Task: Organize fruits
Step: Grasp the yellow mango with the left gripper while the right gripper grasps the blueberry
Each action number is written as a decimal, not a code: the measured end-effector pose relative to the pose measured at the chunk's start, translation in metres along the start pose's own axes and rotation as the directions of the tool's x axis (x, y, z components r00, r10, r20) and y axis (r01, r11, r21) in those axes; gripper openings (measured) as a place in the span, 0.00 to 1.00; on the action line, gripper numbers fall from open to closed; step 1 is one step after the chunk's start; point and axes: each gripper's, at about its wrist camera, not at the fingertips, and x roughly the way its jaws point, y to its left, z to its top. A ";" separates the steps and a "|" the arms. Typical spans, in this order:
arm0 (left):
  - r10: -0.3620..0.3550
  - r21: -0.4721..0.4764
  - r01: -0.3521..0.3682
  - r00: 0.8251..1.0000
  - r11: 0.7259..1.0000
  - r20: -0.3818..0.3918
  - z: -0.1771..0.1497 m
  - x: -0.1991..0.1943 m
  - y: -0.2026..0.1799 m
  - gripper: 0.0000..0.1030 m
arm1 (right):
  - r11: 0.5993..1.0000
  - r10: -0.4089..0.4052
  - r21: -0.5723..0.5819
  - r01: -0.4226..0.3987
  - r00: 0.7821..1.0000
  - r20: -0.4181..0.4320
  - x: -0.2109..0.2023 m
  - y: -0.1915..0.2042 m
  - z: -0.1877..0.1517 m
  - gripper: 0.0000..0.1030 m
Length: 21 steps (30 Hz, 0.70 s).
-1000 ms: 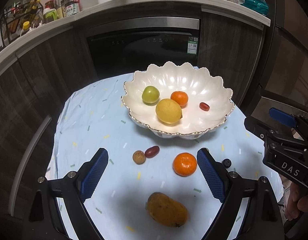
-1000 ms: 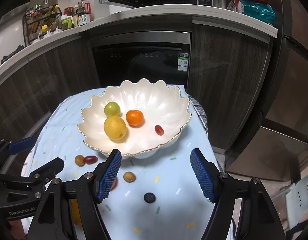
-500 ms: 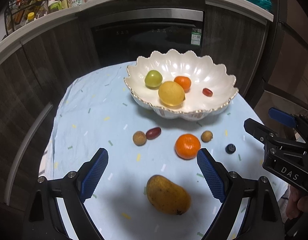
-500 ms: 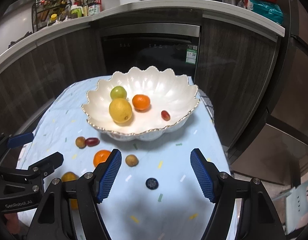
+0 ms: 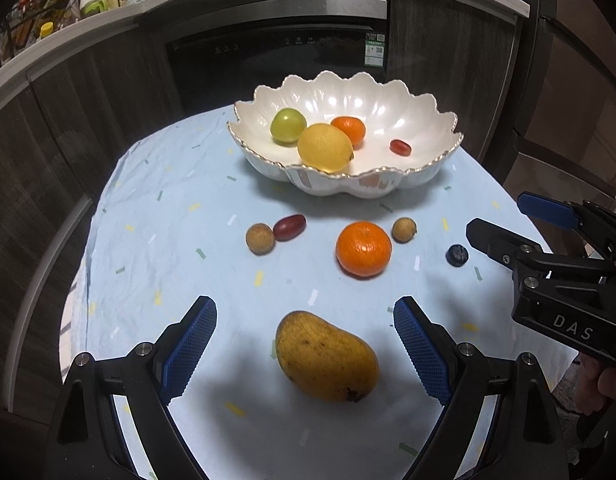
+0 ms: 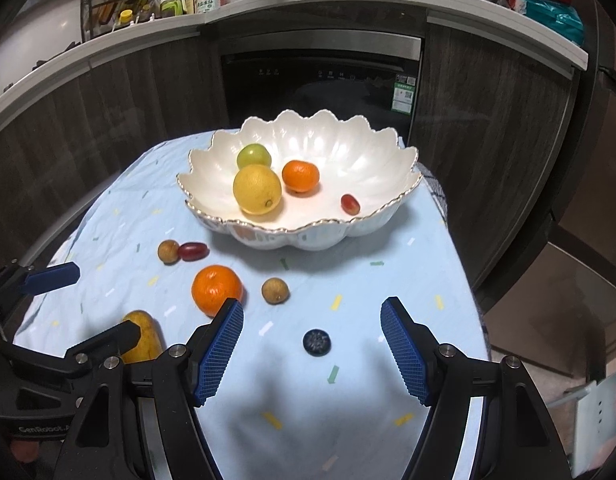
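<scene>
Both grippers were seen gaping and empty. Between the blue pads of the left gripper (image 5: 305,344) the mango (image 5: 325,356) was framed, untouched, on the tablecloth (image 5: 156,216), its long axis slanting across the gap. Just ahead of the right gripper (image 6: 311,344) lay the blueberry (image 6: 316,342). Beyond stood the bowl (image 5: 423,176). For the mango, the left hand was judged nearer.

Two mandarins (image 5: 363,248), two longans (image 5: 260,239), apparently two grapes (image 5: 290,227), one mango (image 5: 327,356).
</scene>
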 end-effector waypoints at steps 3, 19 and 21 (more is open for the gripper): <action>-0.007 0.005 0.007 1.000 1.000 -0.008 -0.004 0.003 -0.003 0.88 | 1.000 0.015 -0.003 -0.015 1.000 -0.008 0.005 -0.001 -0.003 0.70; -0.023 0.015 0.024 0.998 1.000 -0.052 -0.021 0.026 -0.013 0.77 | 0.999 0.022 -0.043 -0.023 0.999 -0.032 0.024 -0.001 -0.013 0.69; -0.022 0.012 0.023 0.998 1.000 -0.062 -0.022 0.031 -0.014 0.76 | 0.999 0.021 -0.041 -0.023 0.999 -0.039 0.026 -0.001 -0.016 0.68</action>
